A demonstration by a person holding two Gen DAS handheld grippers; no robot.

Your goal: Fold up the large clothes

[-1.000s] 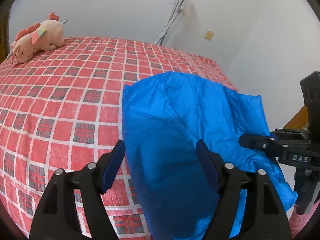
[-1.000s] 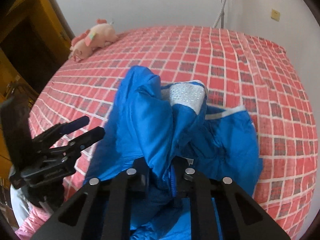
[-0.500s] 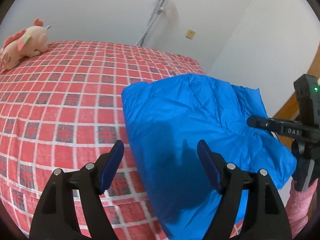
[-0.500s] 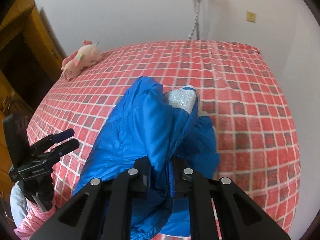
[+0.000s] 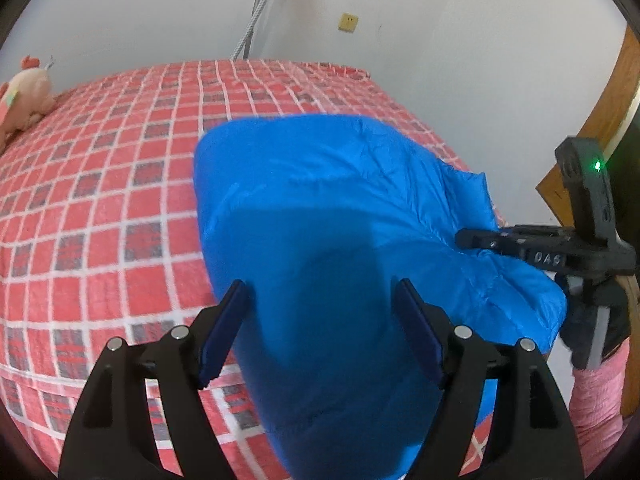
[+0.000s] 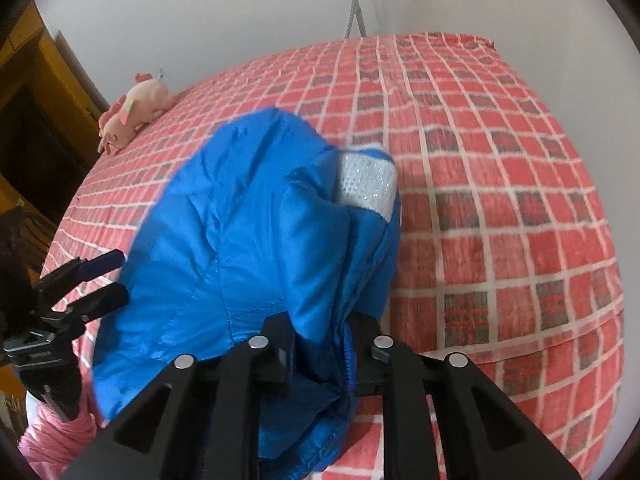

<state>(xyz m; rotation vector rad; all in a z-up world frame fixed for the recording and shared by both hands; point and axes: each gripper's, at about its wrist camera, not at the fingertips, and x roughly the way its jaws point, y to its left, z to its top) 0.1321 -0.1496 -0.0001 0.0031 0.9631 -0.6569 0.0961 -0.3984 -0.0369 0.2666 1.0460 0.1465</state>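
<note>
A bright blue puffer jacket [image 5: 340,216] lies bunched on the red checked bed [image 5: 120,168]. My left gripper [image 5: 324,320] is open, with its fingers on either side of the jacket's near end, holding nothing. My right gripper [image 6: 324,336] is shut on a fold of the blue jacket [image 6: 256,240] and holds it raised off the bed. A white knit cuff [image 6: 366,180] shows at the jacket's far side. In the left wrist view the right gripper [image 5: 480,240] grips the jacket's right edge. In the right wrist view the left gripper [image 6: 102,280] sits at the jacket's left.
A pink plush toy [image 6: 132,116] lies at the far left of the bed; it also shows in the left wrist view [image 5: 24,96]. White walls stand behind and right of the bed. A wooden door frame [image 5: 592,120] is at the right, dark wooden furniture [image 6: 36,128] at the left.
My right gripper has pulled the jacket toward the near bed edge, gathering it into a narrower bundle. My left gripper stays open and has drawn back with it.
</note>
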